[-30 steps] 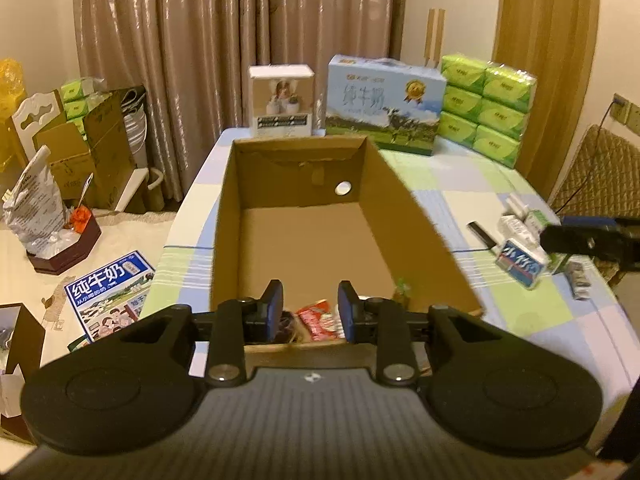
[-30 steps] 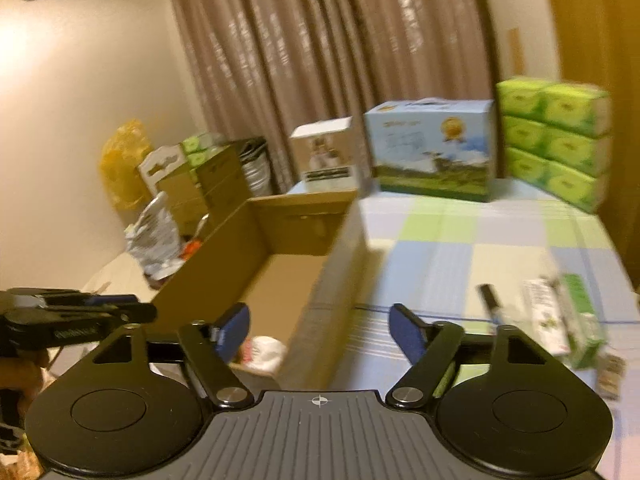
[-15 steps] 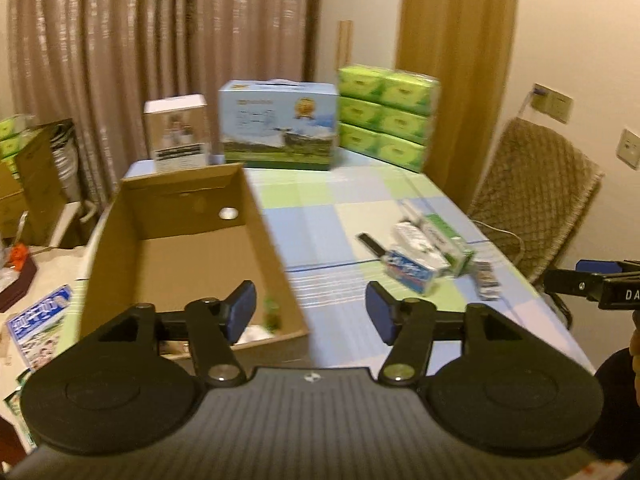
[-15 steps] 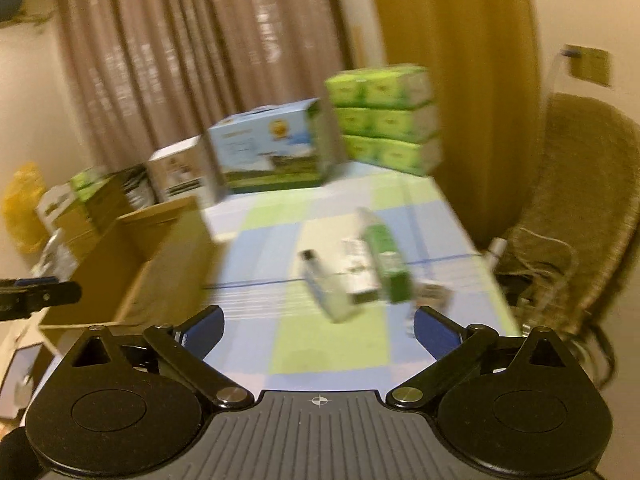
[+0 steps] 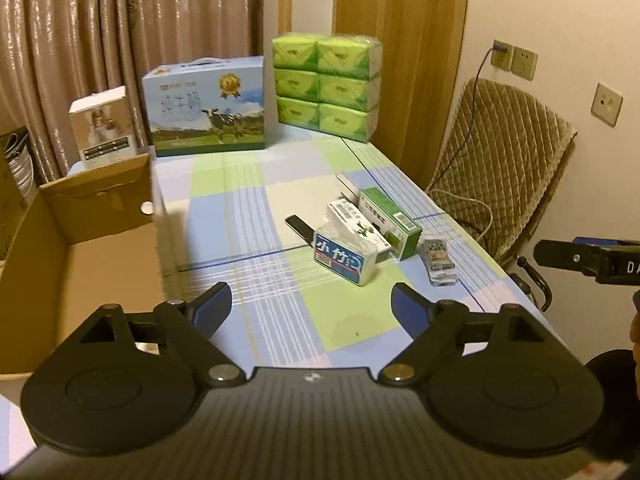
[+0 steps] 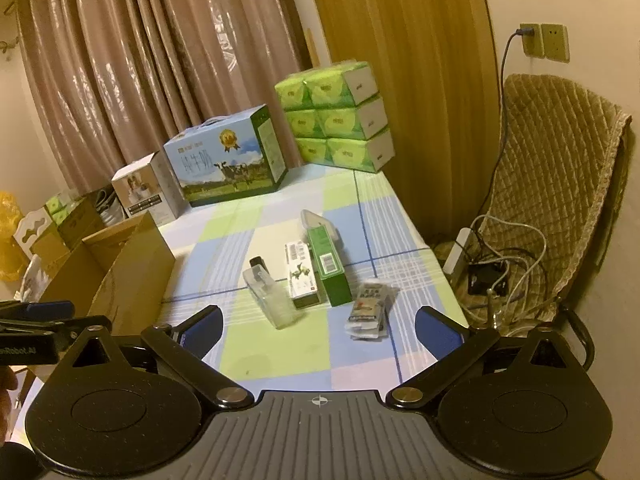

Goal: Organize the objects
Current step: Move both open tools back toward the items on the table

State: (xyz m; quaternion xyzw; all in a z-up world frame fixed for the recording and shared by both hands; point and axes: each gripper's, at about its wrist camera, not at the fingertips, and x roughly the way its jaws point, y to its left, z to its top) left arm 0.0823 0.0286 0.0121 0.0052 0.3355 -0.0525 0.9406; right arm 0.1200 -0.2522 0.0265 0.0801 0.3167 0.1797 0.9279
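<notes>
A checked tablecloth (image 5: 256, 200) covers the table. The open cardboard box (image 5: 80, 248) sits at its left edge. Right of the box lies a cluster of small packages: a green carton (image 6: 329, 266), a white carton (image 6: 301, 276) touching it, a blue-labelled pack (image 5: 345, 258) and a stack of sachets (image 6: 370, 312) farthest from the box. The left gripper (image 5: 310, 310) hangs over bare cloth beside the box, its jaws opening with nothing between them. The right gripper (image 6: 318, 330) stands spread wide and empty, short of the cluster.
</notes>
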